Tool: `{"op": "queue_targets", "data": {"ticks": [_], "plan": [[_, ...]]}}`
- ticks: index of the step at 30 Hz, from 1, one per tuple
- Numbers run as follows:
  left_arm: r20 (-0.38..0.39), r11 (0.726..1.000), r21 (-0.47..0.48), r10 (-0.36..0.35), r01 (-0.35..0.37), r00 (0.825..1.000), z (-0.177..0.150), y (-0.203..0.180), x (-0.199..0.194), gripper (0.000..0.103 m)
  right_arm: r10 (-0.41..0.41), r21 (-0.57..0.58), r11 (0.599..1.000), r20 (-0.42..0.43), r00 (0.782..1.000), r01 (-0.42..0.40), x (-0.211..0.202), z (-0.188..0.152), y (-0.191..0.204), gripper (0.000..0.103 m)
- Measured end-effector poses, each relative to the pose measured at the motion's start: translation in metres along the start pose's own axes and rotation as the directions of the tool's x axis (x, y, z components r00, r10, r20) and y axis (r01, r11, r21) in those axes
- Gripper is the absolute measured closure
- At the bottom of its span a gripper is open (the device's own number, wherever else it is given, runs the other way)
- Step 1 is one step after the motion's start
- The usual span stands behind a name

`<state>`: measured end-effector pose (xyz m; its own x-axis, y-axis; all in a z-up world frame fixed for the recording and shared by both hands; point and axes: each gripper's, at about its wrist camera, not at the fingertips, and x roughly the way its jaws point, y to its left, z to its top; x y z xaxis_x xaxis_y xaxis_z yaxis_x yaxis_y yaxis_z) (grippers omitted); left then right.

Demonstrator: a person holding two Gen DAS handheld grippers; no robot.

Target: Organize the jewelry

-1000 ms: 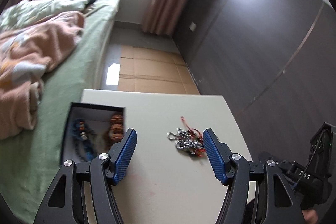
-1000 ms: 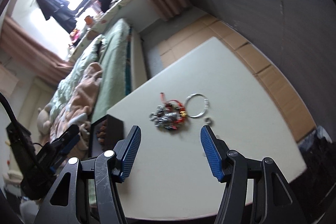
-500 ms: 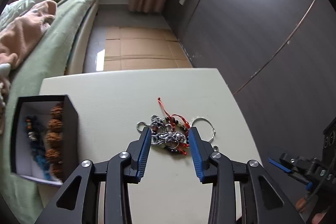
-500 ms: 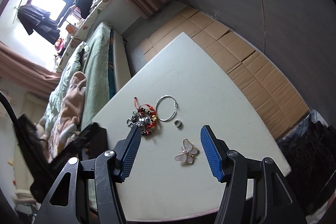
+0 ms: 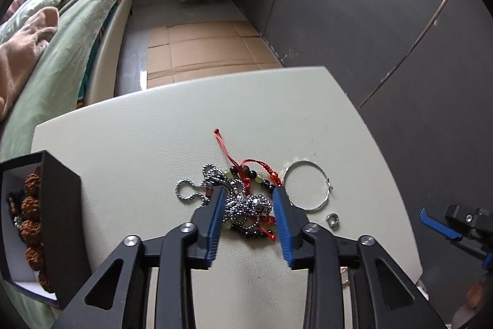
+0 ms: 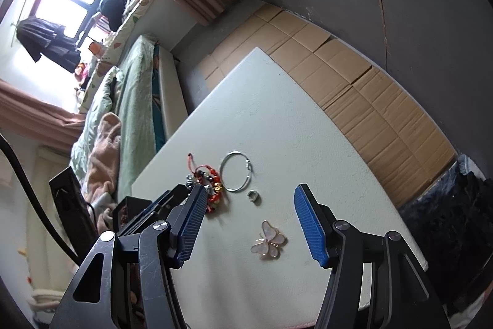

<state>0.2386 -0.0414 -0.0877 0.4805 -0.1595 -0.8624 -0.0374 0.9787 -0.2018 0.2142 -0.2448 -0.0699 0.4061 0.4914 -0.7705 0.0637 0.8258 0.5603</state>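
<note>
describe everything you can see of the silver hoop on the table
The silver hoop is a thin, shiny ring of what looks like metal wire, with a small clasp or hook where its ends meet on the right side. It lies flat on the pale table, just right of the tangled pile of chains and beads, with the red cord's knot at or near its left edge. A small silver ring sits apart, just nearer the camera. The left hand-held gripper straddles the pile beside it; whether its right finger touches the hoop is unclear.
</note>
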Motion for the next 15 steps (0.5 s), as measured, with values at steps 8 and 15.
{"op": "queue_targets", "data": {"ticks": [8, 15], "plan": [[-0.037, 0.999, 0.035, 0.038, -0.037, 0.999, -0.002, -0.007, 0.021, 0.072, 0.012, 0.026, 1.0, -0.009, 1.0, -0.012, 0.005, 0.008, -0.005, 0.043], [-0.026, 0.977, 0.142, 0.163, -0.158, 0.986, -0.006, -0.02, 0.03, 0.073, 0.022, 0.036, 0.999, -0.013, 1.0, -0.022, 0.007, 0.009, -0.004, 0.043]]}}
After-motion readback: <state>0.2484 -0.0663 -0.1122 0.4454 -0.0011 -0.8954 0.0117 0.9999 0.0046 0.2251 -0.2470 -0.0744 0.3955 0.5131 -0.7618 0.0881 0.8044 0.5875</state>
